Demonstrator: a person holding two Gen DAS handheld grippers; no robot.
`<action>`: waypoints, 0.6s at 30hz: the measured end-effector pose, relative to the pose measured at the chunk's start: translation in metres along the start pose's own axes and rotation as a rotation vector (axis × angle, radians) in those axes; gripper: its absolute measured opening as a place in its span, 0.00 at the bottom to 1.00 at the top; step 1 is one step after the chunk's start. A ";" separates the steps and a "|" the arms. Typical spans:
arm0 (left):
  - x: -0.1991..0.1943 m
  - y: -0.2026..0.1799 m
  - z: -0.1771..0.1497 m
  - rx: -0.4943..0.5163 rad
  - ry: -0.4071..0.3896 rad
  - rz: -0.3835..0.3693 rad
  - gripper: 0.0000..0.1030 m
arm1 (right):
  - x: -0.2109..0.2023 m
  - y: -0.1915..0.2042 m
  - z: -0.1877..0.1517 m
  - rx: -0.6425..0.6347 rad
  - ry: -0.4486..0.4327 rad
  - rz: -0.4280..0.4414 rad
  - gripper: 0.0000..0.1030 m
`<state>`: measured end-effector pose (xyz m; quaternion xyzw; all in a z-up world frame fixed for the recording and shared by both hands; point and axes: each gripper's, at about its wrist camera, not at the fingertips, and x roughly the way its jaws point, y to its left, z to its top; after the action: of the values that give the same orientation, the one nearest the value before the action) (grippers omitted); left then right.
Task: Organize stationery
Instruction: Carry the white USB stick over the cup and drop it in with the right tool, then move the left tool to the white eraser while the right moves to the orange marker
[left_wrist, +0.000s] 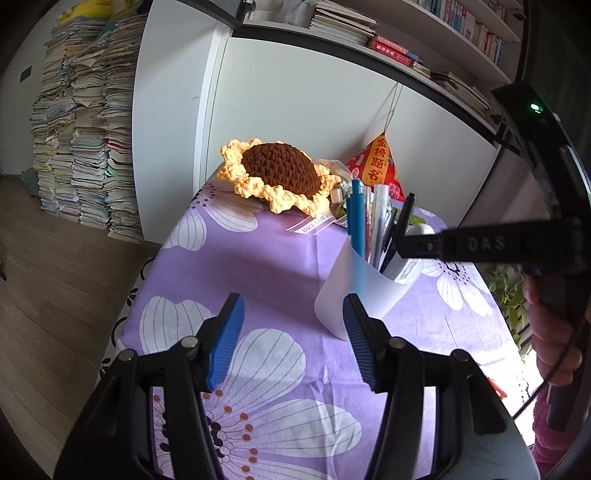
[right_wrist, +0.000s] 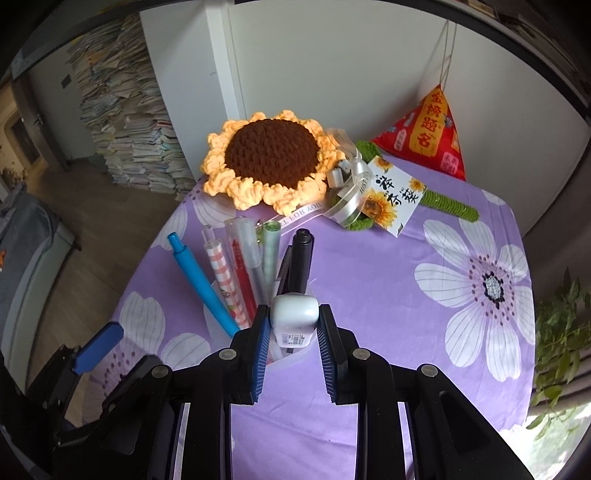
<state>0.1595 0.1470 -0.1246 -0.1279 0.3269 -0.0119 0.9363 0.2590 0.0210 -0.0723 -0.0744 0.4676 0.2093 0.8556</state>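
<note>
Left gripper (left_wrist: 293, 339): fingers spread about halfway, holding nothing, hovering above the purple flowered counter (left_wrist: 258, 258) just left of the white cup (left_wrist: 354, 291).

Cup: one, on the counter, tilted; about six pens (right_wrist: 236, 273) stand in it, long axes leaning up and away.

Right gripper (right_wrist: 291, 325): fingers pinching one small white bottle (right_wrist: 294, 312) over the cup's mouth, its long axis running down into the cup.

Pens (right_wrist: 236, 273) stand in a cup (left_wrist: 354, 291), before the crocheted sunflower (right_wrist: 269, 158), seemingly near the table (right_wrist: 406, 288) middle.
</note>
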 end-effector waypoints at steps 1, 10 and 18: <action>-0.001 -0.001 -0.001 0.006 0.000 0.002 0.52 | 0.001 -0.003 0.001 0.019 0.001 0.004 0.26; -0.006 -0.013 -0.003 0.034 0.005 -0.002 0.52 | -0.018 -0.012 0.000 0.060 -0.055 0.010 0.26; -0.011 -0.037 -0.005 0.080 0.003 -0.031 0.52 | -0.048 -0.033 -0.016 0.064 -0.099 -0.006 0.26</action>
<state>0.1497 0.1114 -0.1124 -0.0953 0.3254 -0.0394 0.9400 0.2378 -0.0275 -0.0431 -0.0380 0.4308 0.1950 0.8803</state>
